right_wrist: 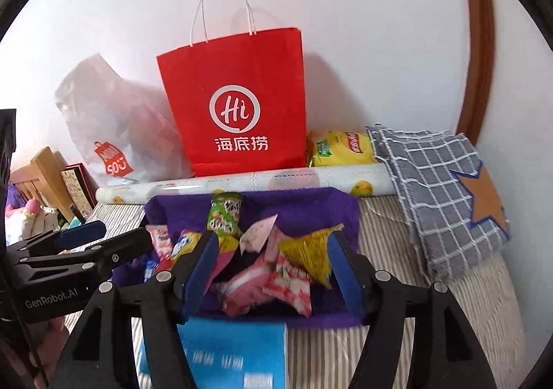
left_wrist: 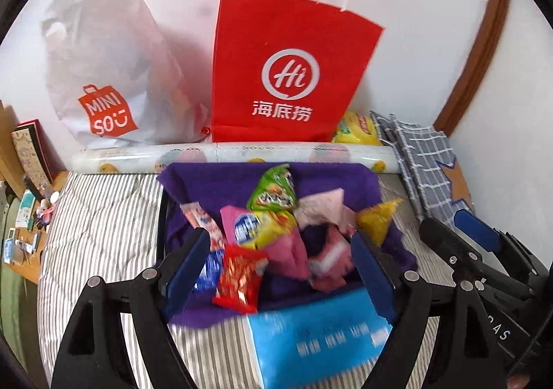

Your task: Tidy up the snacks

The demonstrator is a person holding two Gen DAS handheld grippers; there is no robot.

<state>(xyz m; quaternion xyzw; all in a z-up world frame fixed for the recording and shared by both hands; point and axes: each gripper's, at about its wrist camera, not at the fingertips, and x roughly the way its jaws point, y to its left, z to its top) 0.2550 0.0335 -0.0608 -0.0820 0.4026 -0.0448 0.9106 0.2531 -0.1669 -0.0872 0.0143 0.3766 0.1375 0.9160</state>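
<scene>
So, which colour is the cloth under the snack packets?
Purple cloth; the right wrist view shows it best.

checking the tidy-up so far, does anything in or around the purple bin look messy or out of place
Yes. The snack packets lie jumbled in the purple bin, tilted and overlapping rather than stacked. A blue box sits outside it on the striped bedding, against the bin's near edge. No packet looks torn or spilled.

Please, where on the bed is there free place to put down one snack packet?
Free: the striped bedding left of the purple bin, and the strip between the bin and the checked cloth. Crowded: inside the bin, and along the wall behind the paper roll, where the red bag stands.
</scene>
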